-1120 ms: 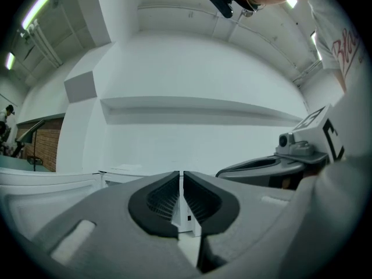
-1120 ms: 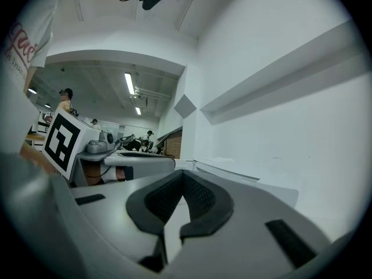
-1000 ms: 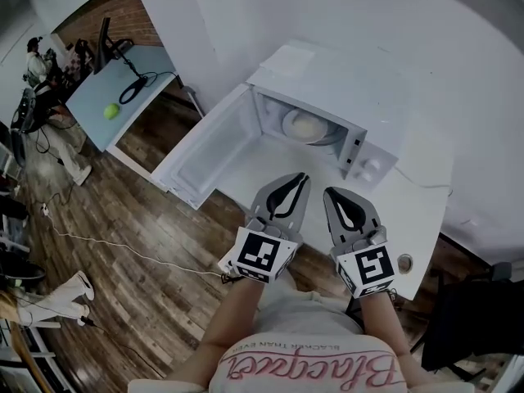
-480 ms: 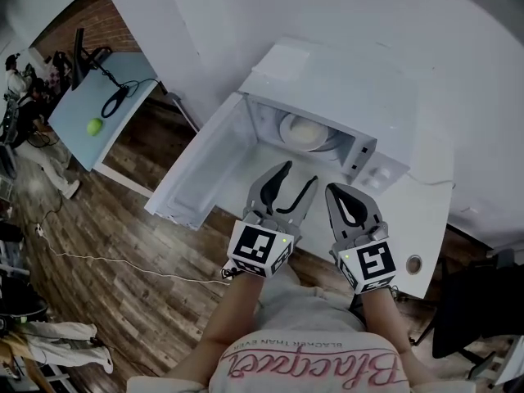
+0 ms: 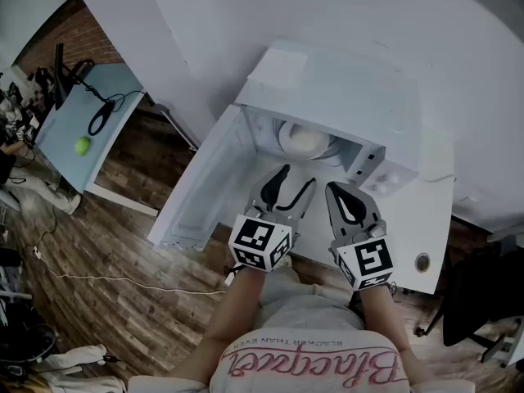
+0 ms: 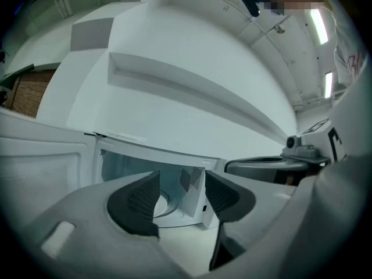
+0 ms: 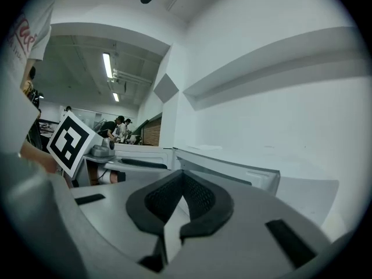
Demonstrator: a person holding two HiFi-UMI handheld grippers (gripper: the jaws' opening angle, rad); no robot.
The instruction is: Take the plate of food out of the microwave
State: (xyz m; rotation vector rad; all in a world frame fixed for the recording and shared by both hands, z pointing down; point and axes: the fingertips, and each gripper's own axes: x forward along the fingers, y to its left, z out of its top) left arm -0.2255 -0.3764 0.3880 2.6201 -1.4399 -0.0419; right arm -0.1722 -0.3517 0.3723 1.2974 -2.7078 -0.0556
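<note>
Microwave (image 5: 327,80) roof hides half the plate (image 5: 285,140); food (image 5: 304,142) on it indistinct

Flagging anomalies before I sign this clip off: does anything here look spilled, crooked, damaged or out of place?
Nothing stands out. The microwave sits on the white table, its door swung fully open, and the plate of food lies flat inside with nothing spilled.
</note>
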